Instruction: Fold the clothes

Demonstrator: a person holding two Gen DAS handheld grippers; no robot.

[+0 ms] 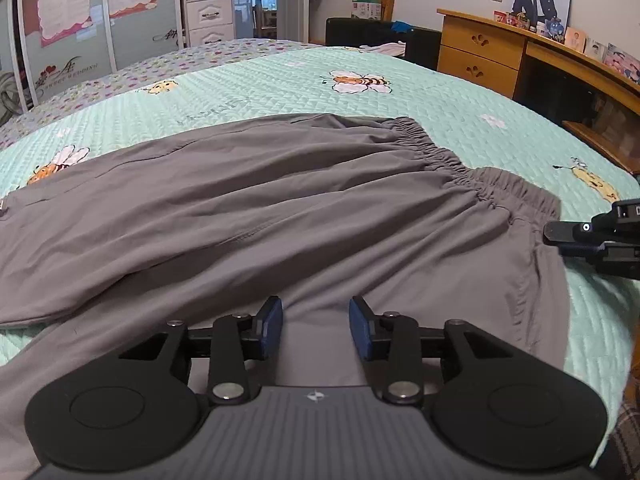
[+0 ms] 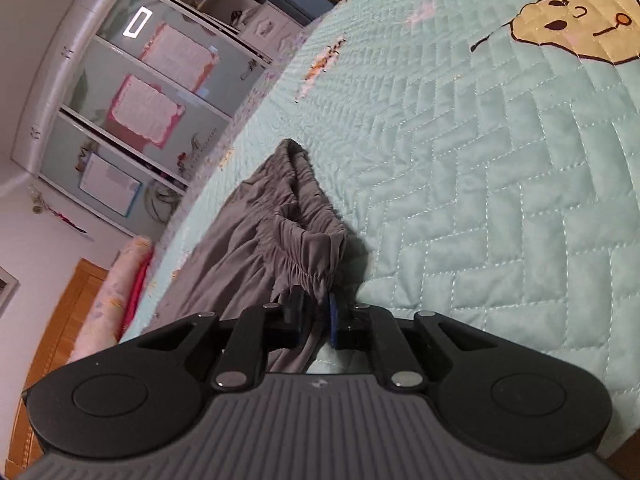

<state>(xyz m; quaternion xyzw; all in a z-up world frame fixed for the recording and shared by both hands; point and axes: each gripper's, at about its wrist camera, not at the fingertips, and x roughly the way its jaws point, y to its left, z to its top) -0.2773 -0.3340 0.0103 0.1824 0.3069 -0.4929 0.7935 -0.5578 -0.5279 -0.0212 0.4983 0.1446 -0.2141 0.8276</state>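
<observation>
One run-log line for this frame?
left gripper: open over grey trousers | right gripper: shut on waistband | bedspread: trousers spread flat

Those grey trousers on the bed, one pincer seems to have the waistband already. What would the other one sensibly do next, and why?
Probably close the left gripper on the cloth beneath it. The right gripper already pinches the elastic waistband corner of the grey trousers, while the left one's blue pads stand apart over the near edge, gripping nothing. Both ends likely need holding before folding across the quilt.
</observation>
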